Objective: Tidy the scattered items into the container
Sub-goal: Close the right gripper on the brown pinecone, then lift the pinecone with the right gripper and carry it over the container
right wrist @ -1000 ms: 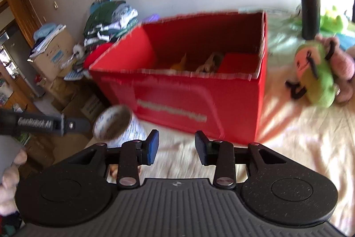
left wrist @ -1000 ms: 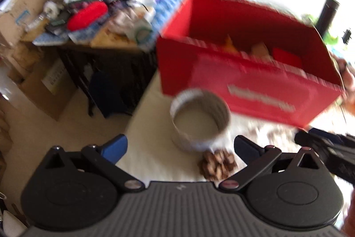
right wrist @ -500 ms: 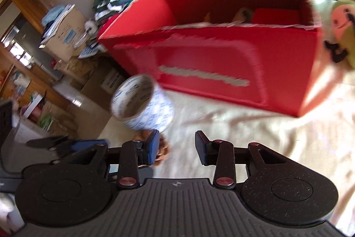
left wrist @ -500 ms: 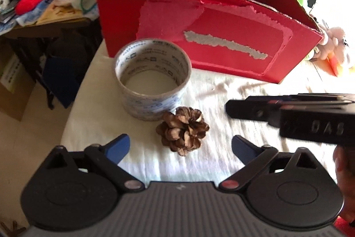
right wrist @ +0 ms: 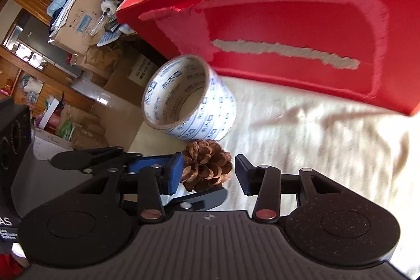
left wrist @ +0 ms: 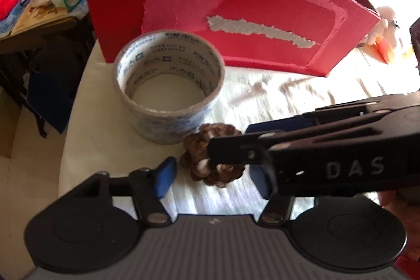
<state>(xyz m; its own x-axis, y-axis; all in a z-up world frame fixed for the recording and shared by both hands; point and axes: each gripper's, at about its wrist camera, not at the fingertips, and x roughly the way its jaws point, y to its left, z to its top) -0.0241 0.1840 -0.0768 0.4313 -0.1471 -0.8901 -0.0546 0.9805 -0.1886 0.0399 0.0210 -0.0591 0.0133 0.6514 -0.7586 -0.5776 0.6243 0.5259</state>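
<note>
Pine cone [left wrist: 214,155] on white cloth [left wrist: 262,101], touching tape roll [left wrist: 168,85], before red box [left wrist: 236,17]. Your left gripper [left wrist: 210,177] just narrowing, pads flanking cone, not pressing. Right gripper [right wrist: 208,173] just widening, straddling same cone crosswise. Both pitched steeply down. Pull one back; centre cone before squeezing.

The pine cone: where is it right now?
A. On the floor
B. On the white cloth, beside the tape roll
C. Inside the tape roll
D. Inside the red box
B: the pine cone lies on the white cloth just in front of the tape roll, outside the red box.
</note>
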